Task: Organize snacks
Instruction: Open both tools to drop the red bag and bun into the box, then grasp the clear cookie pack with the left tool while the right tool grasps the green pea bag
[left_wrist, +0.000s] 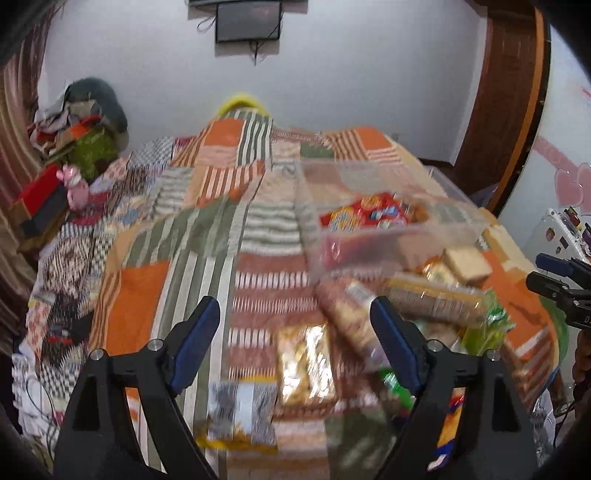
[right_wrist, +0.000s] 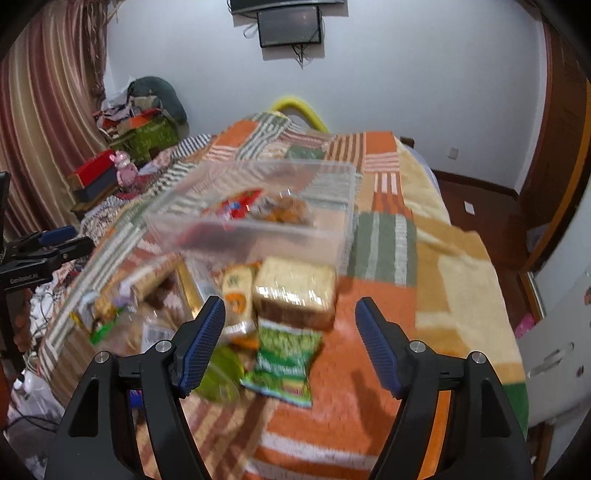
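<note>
A clear plastic container (left_wrist: 399, 242) (right_wrist: 243, 236) stands on the patchwork bedspread, with a red packet (left_wrist: 365, 214) (right_wrist: 236, 206) and a brown snack bag (right_wrist: 284, 208) inside. In front of it lies a heap of snacks: a square brown-topped pack (right_wrist: 295, 291) (left_wrist: 467, 264), a green packet (right_wrist: 286, 363), a long biscuit pack (left_wrist: 436, 299) and a golden packet (left_wrist: 306, 365). My left gripper (left_wrist: 295, 302) hovers open over the bedspread, left of the heap, holding nothing. My right gripper (right_wrist: 291, 304) is open above the square pack and green packet, not touching them.
The bedspread (left_wrist: 155, 295) (right_wrist: 424, 258) covers a bed. Boxes, clothes and a pink toy (left_wrist: 77, 188) pile up at the far left by striped curtains. A screen (right_wrist: 290, 26) hangs on the back wall. A wooden door (left_wrist: 506, 92) and a white cabinet (right_wrist: 554, 332) stand at the right.
</note>
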